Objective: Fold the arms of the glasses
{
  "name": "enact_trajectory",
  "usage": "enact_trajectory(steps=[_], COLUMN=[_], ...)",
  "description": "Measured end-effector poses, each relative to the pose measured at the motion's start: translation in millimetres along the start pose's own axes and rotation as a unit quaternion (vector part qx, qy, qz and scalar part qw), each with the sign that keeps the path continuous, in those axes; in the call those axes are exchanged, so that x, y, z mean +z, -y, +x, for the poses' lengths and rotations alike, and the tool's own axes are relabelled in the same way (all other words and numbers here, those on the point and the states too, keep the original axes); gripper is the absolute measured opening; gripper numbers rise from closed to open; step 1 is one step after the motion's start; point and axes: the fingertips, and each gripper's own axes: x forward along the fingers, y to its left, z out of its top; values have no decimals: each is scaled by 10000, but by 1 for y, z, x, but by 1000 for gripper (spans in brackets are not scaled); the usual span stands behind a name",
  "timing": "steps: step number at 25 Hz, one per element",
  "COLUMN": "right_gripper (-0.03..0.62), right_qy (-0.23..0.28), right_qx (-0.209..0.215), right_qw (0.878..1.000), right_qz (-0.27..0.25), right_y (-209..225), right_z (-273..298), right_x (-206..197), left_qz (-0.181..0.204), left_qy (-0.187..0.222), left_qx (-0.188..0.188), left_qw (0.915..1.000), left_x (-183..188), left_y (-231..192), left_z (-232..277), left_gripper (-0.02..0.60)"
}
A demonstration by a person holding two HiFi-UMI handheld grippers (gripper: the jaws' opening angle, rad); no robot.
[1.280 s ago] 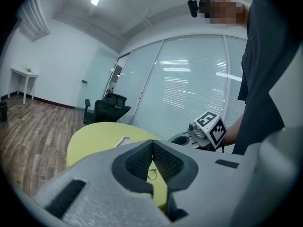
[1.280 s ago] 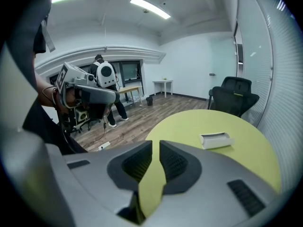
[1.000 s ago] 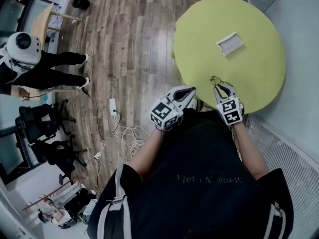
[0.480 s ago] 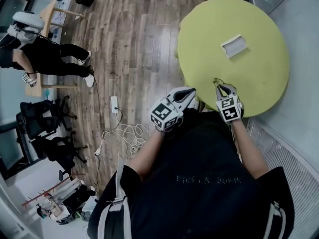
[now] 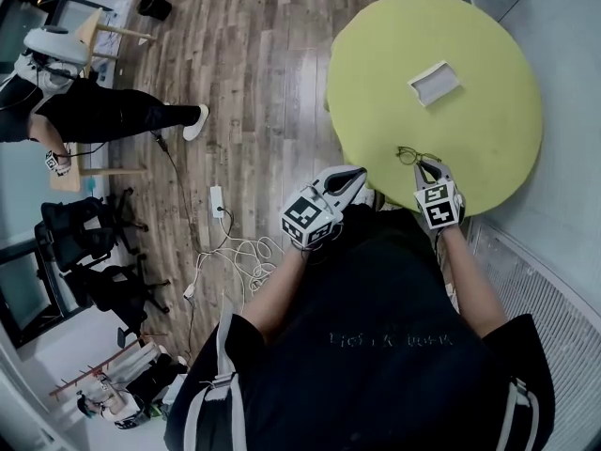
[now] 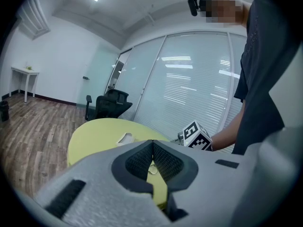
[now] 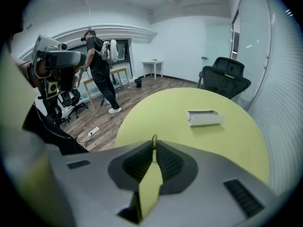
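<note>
Barely visible glasses arm (image 7: 154,140) between nearly closed right fingers (image 7: 169,163); left fingers (image 6: 166,161) together, empty.

round table (image 5: 394,64), white tray (image 5: 434,82), office chair (image 7: 226,74)

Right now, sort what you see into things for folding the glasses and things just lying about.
For the job: glasses, right gripper pinching them, left gripper, table.

Lying about: white box, power strip, cables, office chairs.
</note>
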Motion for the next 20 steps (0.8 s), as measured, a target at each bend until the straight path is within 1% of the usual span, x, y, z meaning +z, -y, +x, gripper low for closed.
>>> enact_trajectory(steps=[9,14,17,20], right_gripper=[35,35,35,35], right_qy=[-193,-308,-347,-491], right_qx=[-124,-152,-135,-98], right_qw=[9992,9985,9974,9949], right_qz=[333,421,615,878], right_y=[26,37,39,42], right_z=[4,15,24,32], right_x=[-31,-57,-69,-90], left_qz=[64,91,115,74], left_qy=[-140,-231,-264,-263], left_qx=[-67,-78,-48,34], left_qw=[9999,9997,9996,9996], left_x=[2,-7,-8,-12], left_y=[9,14,13,14], left_z=[10,18,17,15], left_gripper=[18,18,18,18])
